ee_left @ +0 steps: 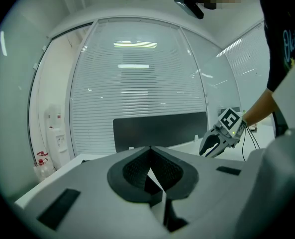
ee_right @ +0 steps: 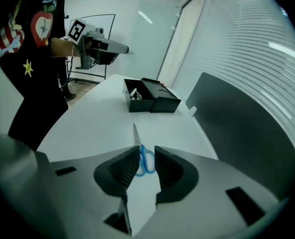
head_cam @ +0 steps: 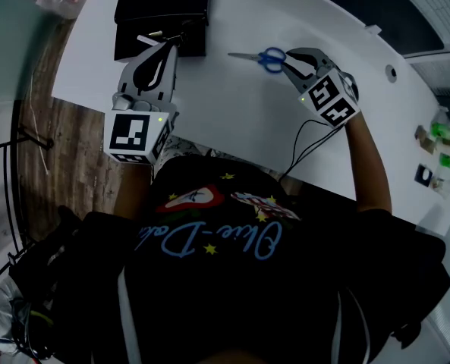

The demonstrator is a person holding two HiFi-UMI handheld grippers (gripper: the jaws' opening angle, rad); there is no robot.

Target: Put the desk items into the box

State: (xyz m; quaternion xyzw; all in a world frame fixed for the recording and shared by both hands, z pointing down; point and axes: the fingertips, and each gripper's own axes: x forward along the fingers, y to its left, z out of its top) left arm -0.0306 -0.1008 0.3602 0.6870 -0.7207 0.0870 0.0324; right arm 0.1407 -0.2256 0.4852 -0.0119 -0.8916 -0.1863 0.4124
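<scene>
Right gripper (ee_right: pixel 146 154) jaws: apart by a moderate gap, clamped on nothing.
Between the right jaws: the blue handle loops of the scissors (ee_right: pixel 136 136), lying flat on the table (ee_right: pixel 95 126).
Contact there: one jaw's edge covers part of a loop, so whether a pad touches it cannot be told.
Ahead of the right tips: the scissor blades, closed and pointing away from the jaws towards the box (ee_right: pixel 140 106).
Beyond the blades: the black box stands open, well apart from the right tips, with its lid folded back beside the base.
Inside the box: a few pale items, too small to name.
Left gripper (ee_left: pixel 149 149) jaws: closed, tips meeting, with nothing between them.
Below the left tips: in the head view they overlap the box's near half, and the gripper body hides part of it.
Left gripper height: the right gripper view shows it held up off the table.
Left gripper view: shows neither box nor scissors, since its own body fills the lower frame. The right gripper is seen off to the side, past the tips.
Near table edge: cut off in the head view by the person's dark shirt.
</scene>
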